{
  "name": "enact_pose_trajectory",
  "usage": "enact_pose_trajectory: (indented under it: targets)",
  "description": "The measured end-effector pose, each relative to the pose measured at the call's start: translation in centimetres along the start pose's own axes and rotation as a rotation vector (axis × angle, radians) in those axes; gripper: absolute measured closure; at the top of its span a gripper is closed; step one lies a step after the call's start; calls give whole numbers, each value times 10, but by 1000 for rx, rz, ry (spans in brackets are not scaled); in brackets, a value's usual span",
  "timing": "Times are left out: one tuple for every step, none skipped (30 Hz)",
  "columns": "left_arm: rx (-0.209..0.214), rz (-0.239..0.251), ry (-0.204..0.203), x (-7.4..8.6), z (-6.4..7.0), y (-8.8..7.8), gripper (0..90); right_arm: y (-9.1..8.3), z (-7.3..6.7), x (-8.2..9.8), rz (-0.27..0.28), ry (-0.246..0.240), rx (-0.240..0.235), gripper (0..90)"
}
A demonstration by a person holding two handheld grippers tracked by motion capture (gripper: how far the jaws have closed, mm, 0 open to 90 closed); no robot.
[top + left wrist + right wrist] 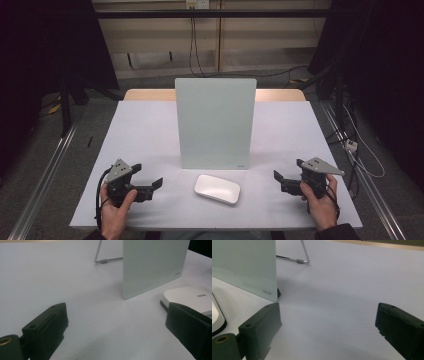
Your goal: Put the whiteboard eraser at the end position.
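Note:
A pale glass board (215,122) stands upright on a wire stand in the middle of the white table (145,130). A flat white rounded pad (217,189) with a dark underside lies just in front of it. My left gripper (148,176) rests near the front left, open and empty, pointing toward the pad. My right gripper (288,169) rests near the front right, also open and empty. In the left gripper view the board (152,265) and the pad (190,297) lie ahead to the right of my left gripper (115,325). In the right gripper view the board (244,265) stands ahead on the left of my right gripper (328,325).
The board's wire stand (100,257) reaches back behind it, also visible as the stand (302,255) in the right gripper view. Bare white surface lies to both sides of the board. Cables (350,145) trail on the floor right of the table.

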State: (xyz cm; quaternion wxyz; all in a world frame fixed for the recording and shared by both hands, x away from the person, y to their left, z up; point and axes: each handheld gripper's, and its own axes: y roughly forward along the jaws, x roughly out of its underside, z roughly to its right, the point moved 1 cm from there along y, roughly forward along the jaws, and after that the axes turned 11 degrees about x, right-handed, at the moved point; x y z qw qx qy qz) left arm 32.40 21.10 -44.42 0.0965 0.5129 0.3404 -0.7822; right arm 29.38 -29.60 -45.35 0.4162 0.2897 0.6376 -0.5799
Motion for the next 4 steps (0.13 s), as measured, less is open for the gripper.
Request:
enact_pose_trajectory:
  targets:
    - [4,-6,0,0,0,0,43,0,1,0,2,5,2,63]
    - [5,-9,2,0,-1,-1,43,0,1,0,7,3,8,64]
    - [2,-9,0,0,-1,-1,43,0,0,-1,6,9,6,64]
    - [-2,-17,0,1,-1,0,43,0,0,-1,4,9,3,64]
